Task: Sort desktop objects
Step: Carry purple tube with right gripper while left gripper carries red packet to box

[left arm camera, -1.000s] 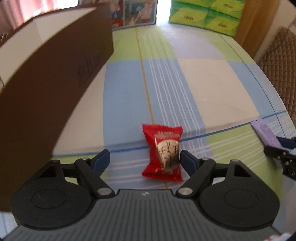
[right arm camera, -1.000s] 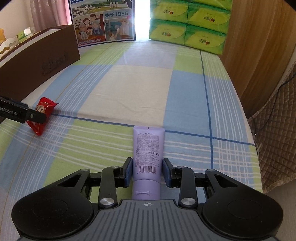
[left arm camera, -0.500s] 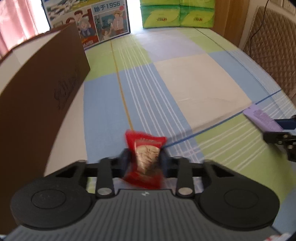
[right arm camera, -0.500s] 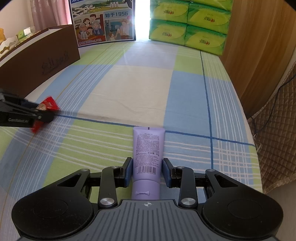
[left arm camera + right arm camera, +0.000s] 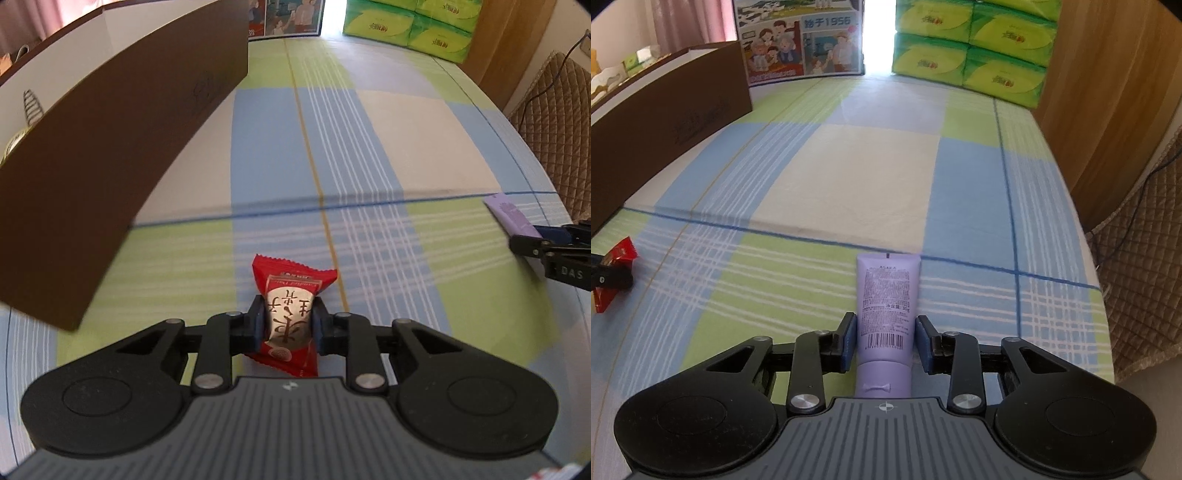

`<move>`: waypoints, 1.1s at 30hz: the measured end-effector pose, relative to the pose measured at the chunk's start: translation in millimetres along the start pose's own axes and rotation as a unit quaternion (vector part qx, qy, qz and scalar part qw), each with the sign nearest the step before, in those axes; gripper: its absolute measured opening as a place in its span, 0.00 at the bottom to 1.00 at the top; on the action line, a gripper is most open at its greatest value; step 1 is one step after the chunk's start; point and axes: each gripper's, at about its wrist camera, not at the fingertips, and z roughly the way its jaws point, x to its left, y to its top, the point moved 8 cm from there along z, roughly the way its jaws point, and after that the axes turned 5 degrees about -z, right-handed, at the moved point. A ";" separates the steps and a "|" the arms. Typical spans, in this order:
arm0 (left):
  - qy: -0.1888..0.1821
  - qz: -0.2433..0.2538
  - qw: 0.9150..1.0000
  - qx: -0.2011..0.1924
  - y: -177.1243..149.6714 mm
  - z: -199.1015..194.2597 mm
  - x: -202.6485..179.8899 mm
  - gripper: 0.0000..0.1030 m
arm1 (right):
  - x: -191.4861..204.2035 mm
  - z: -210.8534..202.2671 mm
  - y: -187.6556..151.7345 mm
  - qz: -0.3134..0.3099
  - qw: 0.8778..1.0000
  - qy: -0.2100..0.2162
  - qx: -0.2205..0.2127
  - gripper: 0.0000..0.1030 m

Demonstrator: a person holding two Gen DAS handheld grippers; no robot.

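Observation:
A red snack packet (image 5: pixel 291 273) with a silver label sits between the pads of my left gripper (image 5: pixel 289 326), which is shut on it just above the checked tablecloth (image 5: pixel 369 147). The right wrist view shows the same packet (image 5: pixel 617 254) at the far left edge. A purple tube (image 5: pixel 886 288) lies on the cloth with its cap toward the camera. My right gripper (image 5: pixel 886 336) is shut on the tube's lower body. In the left wrist view the tube (image 5: pixel 509 214) and the right gripper (image 5: pixel 546 247) appear at the far right.
A long brown open box (image 5: pixel 110 147) stands along the left side, close to the left gripper. Green tissue packs (image 5: pixel 971 44) and a picture board (image 5: pixel 801 40) stand at the far end. A wooden panel (image 5: pixel 1108 92) and a quilted chair (image 5: pixel 1137 277) border the right edge.
My left gripper went from open around the red packet to shut on it, and it has carried the packet toward the left and nearer edge of the table. The right gripper and tube stayed still.

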 end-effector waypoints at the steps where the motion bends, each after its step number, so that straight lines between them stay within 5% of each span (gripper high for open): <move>1: -0.001 -0.004 1.000 0.001 -2.7 -3.0 0.9 0.20 | 3.1 -1.6 -0.8 -0.004 1.000 0.002 0.006 0.30; 12: -0.019 -0.025 0.999 -0.032 -9.6 -46.4 -0.4 0.20 | 55.6 -36.7 -5.3 -0.047 0.997 0.060 0.009 0.30; 33: 0.002 -0.078 0.986 -0.146 20.5 -158.9 61.3 0.20 | 184.4 -100.2 84.5 -0.141 0.966 0.196 -0.095 0.30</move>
